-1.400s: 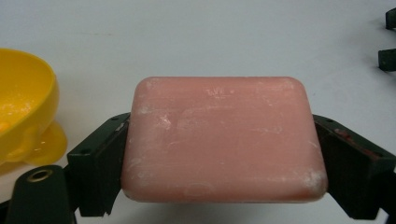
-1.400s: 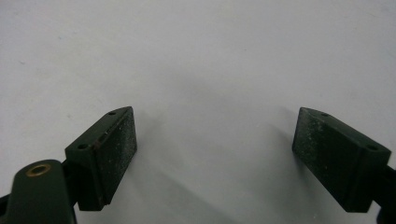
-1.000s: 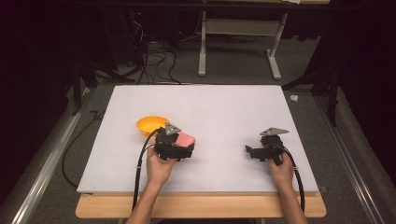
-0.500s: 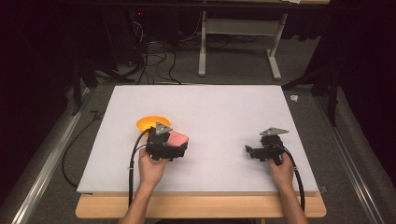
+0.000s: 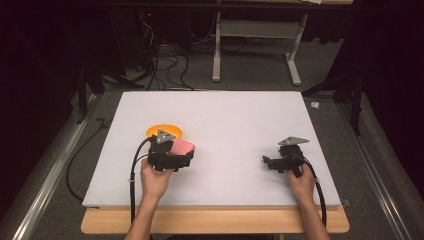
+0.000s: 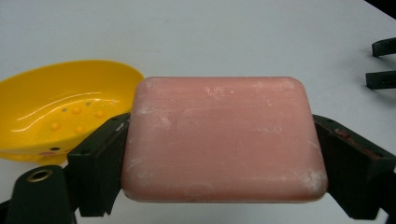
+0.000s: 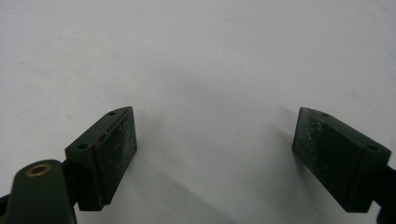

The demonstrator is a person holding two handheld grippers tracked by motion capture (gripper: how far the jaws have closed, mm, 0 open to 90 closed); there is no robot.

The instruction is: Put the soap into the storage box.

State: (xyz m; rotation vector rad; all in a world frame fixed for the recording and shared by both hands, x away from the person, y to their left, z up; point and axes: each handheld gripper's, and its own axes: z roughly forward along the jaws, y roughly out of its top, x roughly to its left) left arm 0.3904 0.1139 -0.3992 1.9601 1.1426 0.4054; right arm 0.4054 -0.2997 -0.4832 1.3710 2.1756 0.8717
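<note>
A pink bar of soap (image 6: 222, 137) sits between the black jaws of my left gripper (image 6: 219, 154), which press on both of its short ends. In the high view the soap (image 5: 182, 146) is held just right of a yellow soap dish (image 5: 161, 130) on the white table. The yellow soap dish (image 6: 60, 109) lies to the left and a little beyond the soap in the left gripper view. My right gripper (image 7: 215, 154) stands open over bare white table with nothing between its jaws. In the high view that right gripper (image 5: 267, 162) rests at the table's right side.
The white tabletop (image 5: 230, 120) has a wooden front edge (image 5: 215, 222). Dark floor with cables and a metal frame (image 5: 255, 45) lies beyond the far edge. In the left gripper view the other gripper's fingertips (image 6: 383, 63) show at the far right.
My left gripper has moved left and slightly up with the soap, closer to the yellow dish. The right gripper has stayed where it was.
</note>
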